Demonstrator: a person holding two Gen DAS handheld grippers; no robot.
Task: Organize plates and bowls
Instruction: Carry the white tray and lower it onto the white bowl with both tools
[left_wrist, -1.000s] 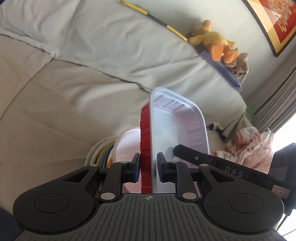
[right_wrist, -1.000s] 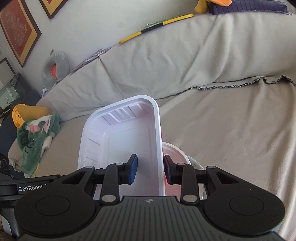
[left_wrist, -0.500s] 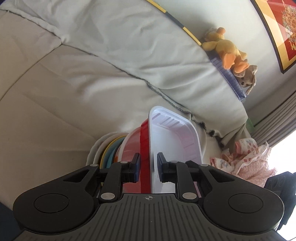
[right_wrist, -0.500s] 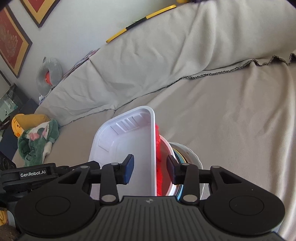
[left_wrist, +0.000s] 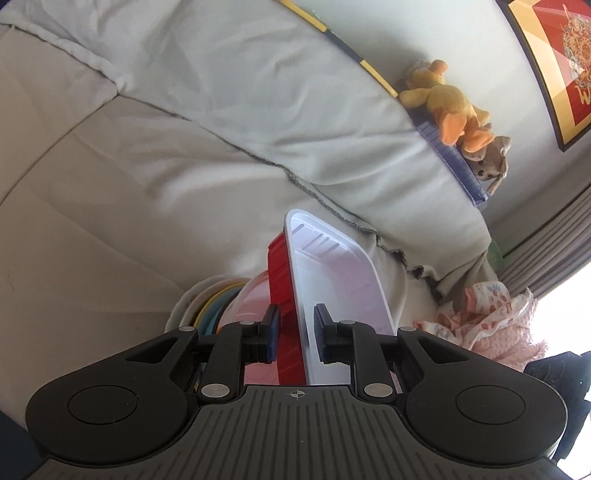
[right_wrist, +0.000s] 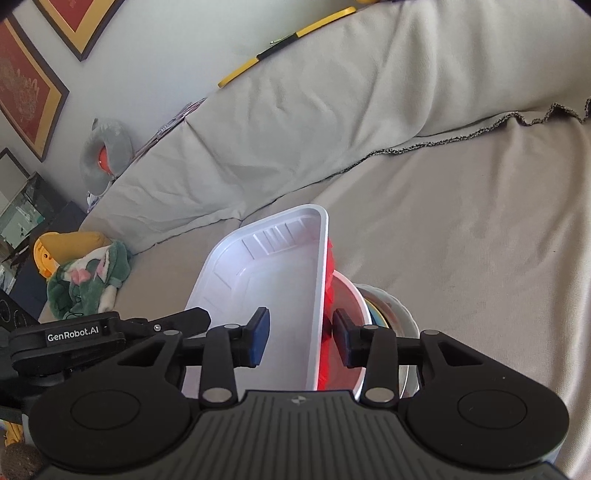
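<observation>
Beige sofa cover (right_wrist: 461, 229) under a stack of bowls (right_wrist: 391, 314); the left gripper (left_wrist: 295, 330) and right gripper (right_wrist: 300, 338), fingers parted, straddle the tray (right_wrist: 266, 280) rims without pinching.

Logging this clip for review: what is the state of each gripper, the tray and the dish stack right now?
left gripper: open, fingers either side of the tray's rim
right gripper: open, straddling the opposite rim
white and red tray: resting on the stack, tilted
stack of plates and bowls: nested, on the covered sofa
</observation>
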